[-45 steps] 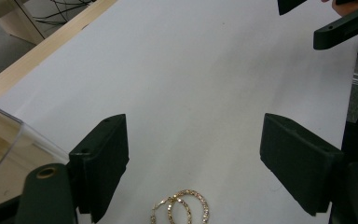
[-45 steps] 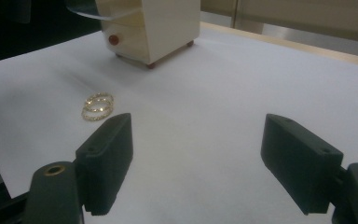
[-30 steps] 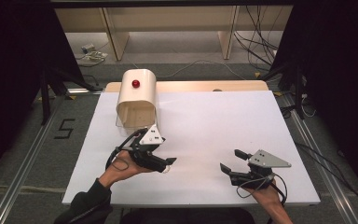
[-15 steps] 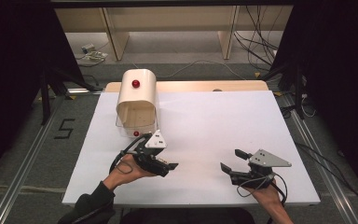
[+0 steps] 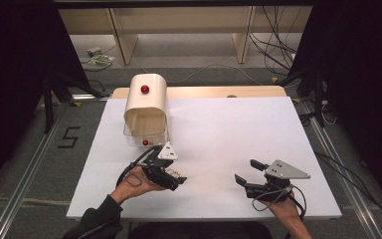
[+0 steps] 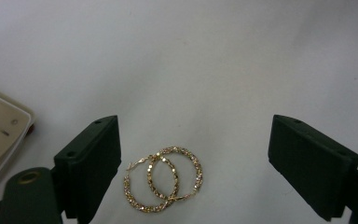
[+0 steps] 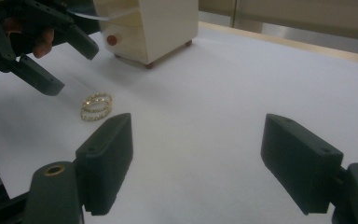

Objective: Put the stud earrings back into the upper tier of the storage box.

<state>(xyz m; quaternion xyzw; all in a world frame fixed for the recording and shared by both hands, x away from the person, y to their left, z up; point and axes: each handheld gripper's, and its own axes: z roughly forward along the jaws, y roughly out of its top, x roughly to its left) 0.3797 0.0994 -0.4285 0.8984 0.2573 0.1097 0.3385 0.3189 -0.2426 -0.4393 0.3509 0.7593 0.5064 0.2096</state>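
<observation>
Your left gripper (image 6: 193, 163) hangs wide open over the hoops (image 6: 163, 179), which lie overlapped on the table (image 5: 258, 134) just in front of the box (image 5: 146, 109) — its jaws have just been opening. Centre on both hoops, come down until the pads flank them, then close slowly — your right gripper (image 5: 251, 172) rests open, well apart.

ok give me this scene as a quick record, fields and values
work surface: white table
item: pair of gold hoop earrings, overlapping, flat on the table
left gripper: open, jaws have just been opening, earrings lie between them untouched
right gripper: open, nothing between jaws
box: cream jewellery box with red knobs, drawer pulled out
</observation>
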